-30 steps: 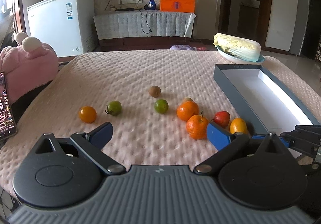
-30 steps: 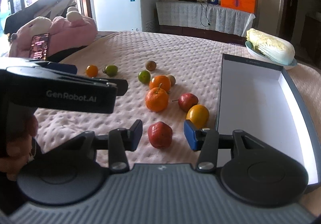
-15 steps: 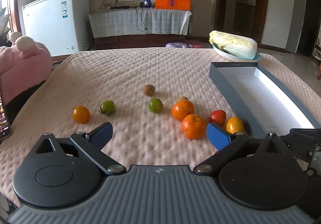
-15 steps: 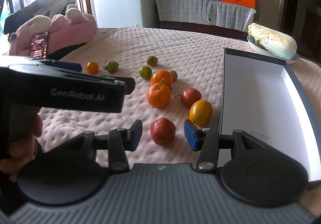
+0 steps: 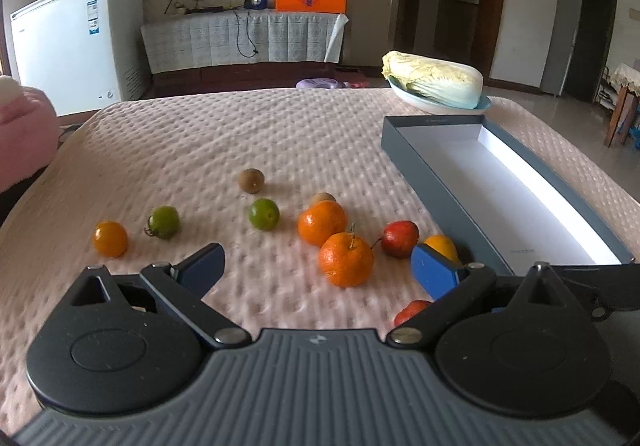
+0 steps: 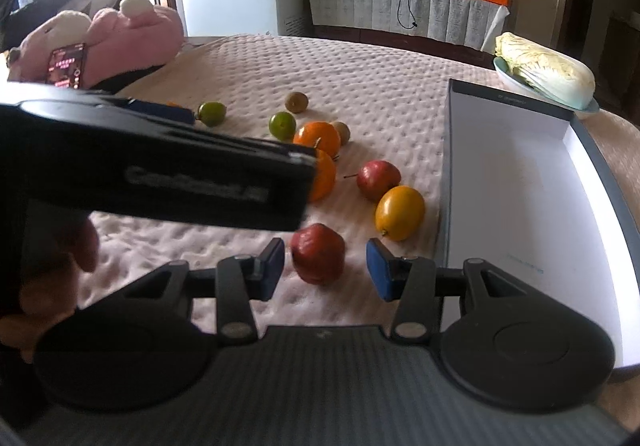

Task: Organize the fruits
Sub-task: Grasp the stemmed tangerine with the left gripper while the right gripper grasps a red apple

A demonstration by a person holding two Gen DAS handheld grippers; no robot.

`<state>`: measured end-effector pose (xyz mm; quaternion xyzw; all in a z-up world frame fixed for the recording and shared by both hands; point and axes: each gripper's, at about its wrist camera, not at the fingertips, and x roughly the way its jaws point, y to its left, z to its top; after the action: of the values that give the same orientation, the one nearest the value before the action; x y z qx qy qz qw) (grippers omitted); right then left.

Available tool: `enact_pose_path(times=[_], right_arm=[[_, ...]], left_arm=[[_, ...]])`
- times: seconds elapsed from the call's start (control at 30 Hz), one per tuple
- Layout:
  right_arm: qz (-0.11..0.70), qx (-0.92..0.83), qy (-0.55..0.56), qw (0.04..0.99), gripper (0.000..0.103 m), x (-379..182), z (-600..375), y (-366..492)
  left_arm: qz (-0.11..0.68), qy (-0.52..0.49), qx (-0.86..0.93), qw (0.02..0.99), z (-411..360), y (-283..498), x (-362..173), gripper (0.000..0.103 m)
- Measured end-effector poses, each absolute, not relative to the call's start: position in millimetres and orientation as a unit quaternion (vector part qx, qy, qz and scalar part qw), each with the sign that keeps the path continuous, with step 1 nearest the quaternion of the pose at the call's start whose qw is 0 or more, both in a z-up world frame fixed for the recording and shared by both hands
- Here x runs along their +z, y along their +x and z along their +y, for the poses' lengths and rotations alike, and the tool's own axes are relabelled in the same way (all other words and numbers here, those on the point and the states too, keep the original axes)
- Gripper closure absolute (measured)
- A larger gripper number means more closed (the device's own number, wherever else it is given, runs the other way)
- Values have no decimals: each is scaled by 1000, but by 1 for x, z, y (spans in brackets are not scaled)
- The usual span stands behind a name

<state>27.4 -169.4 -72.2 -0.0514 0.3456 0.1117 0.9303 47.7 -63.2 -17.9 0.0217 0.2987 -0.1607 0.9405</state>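
The red fruit [image 6: 318,252] lies on the quilted table [image 6: 360,78] directly between the pads of the right tongs [image 6: 326,268], a little nearer the left pad than the right; both pads stand clear of it, so the tongs are partly open and hold nothing. The fruit is roundish with no marked long axis, so in my judgement the approach angle matters little; a straight closing should take it. The open box [image 6: 516,182], the likely destination, lies just to the right of these tongs, its near wall close to the right pad, and the right hand is plainly the nearer to both fruit and box. A yellow fruit [image 6: 400,212] sits just beyond the right pad, near the box wall, with a second red fruit [image 6: 378,180] behind it; either could be nudged if the tongs push forward. The left tongs [image 5: 318,266] are spread wide and empty, hovering over the table with the stemmed orange [image 5: 346,259] ahead between the pads but untouched; their body crosses the right camera's view and hides part of that orange. Another orange [image 5: 322,222], two green fruits [image 5: 264,213] [image 5: 163,221], a small orange fruit [image 5: 110,239] and a brown one [image 5: 251,180] lie scattered farther off. A cabbage [image 5: 434,84] rests on a dish beyond the box. The box appears empty, so sorting looks barely begun.
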Motion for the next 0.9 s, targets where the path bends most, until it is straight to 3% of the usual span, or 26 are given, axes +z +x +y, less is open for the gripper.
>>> enact_pose_path(times=[0.17, 0.33, 0.43, 0.5, 0.63, 0.7, 0.9], right_arm=[[351, 106, -58, 929, 61, -74, -167, 34], [353, 104, -68, 928, 63, -76, -167, 34], [352, 104, -73, 927, 65, -76, -166, 34], [352, 100, -81, 927, 67, -77, -166, 34], [351, 99, -82, 927, 69, -77, -167, 34], [351, 100, -85, 927, 69, -77, -167, 34], [349, 105, -76, 928, 69, -74, -170, 33]], left_arm=[[325, 11, -172, 930, -70, 65, -27, 15], [340, 11, -161, 927, -76, 78, -37, 18], [355, 14, -159, 921, -81, 85, -45, 26], [369, 16, -159, 915, -83, 91, -52, 39], [365, 21, -161, 917, -88, 92, -54, 49], [363, 19, -169, 916, -89, 92, -53, 59], [367, 17, -175, 913, -86, 89, -49, 61]])
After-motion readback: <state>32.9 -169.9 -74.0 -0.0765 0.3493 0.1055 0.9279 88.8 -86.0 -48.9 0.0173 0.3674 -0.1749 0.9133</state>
